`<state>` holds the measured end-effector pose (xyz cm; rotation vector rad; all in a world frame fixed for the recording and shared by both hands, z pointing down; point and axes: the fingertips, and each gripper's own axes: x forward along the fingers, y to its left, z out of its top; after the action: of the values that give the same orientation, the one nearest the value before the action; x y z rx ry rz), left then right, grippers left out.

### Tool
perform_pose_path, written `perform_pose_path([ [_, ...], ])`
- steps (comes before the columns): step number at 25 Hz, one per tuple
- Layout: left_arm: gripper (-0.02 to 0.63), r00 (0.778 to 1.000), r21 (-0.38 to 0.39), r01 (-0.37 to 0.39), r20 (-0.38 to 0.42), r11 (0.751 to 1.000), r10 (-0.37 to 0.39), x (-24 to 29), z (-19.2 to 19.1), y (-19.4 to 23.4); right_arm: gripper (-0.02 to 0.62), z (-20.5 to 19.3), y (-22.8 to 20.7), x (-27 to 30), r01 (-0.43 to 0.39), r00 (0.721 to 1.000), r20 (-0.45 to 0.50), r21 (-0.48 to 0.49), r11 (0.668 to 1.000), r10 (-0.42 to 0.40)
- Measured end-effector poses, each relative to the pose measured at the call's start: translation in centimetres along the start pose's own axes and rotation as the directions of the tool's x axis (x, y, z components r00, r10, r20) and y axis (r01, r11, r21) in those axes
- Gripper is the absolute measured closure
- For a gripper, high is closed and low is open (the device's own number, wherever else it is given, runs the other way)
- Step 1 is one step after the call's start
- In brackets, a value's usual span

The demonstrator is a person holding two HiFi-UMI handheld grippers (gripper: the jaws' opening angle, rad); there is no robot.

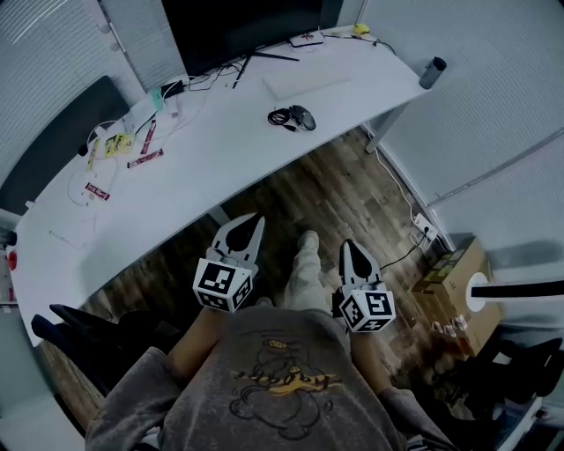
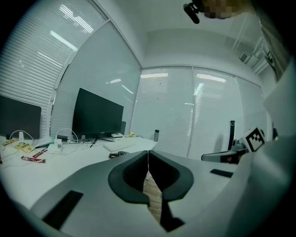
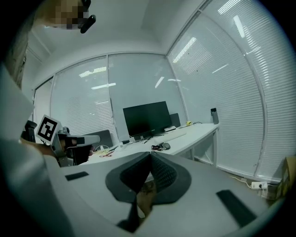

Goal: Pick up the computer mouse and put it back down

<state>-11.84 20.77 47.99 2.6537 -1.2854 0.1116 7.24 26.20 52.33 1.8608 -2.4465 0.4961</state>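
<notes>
The computer mouse (image 1: 302, 116) lies on the white worktop (image 1: 220, 158) beside its coiled cable (image 1: 280, 117), well apart from both grippers. Nearest, the print on the person's grey shirt (image 1: 282, 379) is too blurred to read. The left gripper (image 1: 256, 218) and the right gripper (image 1: 350, 244) are held side by side over the wood floor (image 1: 300, 198). Both point toward the worktop, jaws clenched together and empty. Beyond the mouse are a keyboard (image 1: 304, 82) and a dark monitor (image 1: 238, 26).

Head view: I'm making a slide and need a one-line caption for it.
Left hand-held gripper and right hand-held gripper, both shut, above the wood floor, short of the desk bearing the computer mouse.
</notes>
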Motion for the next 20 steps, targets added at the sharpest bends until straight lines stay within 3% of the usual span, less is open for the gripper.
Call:
perform_pose_path([
  [12, 0.586, 0.994, -0.035, -0.110, 0.010, 0.993, 0.111, 12.3, 3.1, 5.7, 0.600, 6.1, -6.0, 14.6, -0.125, 0.992, -0.029, -0.034, 0.992, 0.124],
  [20, 0.586, 0.981, -0.053, -0.193, 0.014, 0.980, 0.194, 20.1, 5.7, 8.3, 0.597, 10.4, -10.2, 22.8, -0.249, 0.967, -0.064, -0.060, 0.967, 0.245],
])
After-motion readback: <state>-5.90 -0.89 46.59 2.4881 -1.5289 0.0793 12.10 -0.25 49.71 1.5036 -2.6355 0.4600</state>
